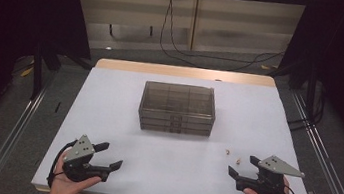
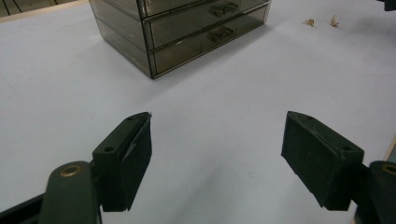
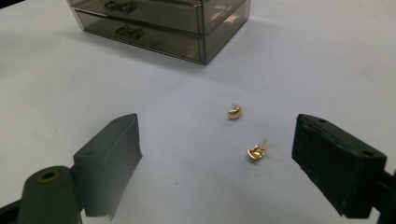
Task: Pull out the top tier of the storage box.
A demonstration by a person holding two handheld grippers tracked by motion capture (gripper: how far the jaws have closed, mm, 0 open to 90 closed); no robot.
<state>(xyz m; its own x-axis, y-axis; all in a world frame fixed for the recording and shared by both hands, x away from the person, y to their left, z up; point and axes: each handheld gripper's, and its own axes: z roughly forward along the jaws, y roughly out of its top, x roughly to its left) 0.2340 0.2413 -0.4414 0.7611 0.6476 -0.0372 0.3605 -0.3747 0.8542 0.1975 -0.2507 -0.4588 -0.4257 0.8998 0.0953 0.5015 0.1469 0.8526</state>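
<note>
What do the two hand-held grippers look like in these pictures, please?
Both the left gripper and the right gripper are black, with two blocky jaws lined with flat dark pads. Each carries a grey three-cornered plate dotted with small holes on top, and a black cable loops behind the hand.

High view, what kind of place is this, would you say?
Probably a lab recording station: a white-topped table ringed by dark curtains, loose cables on the grey floor behind, and hand-held tongs, left and right.
</note>
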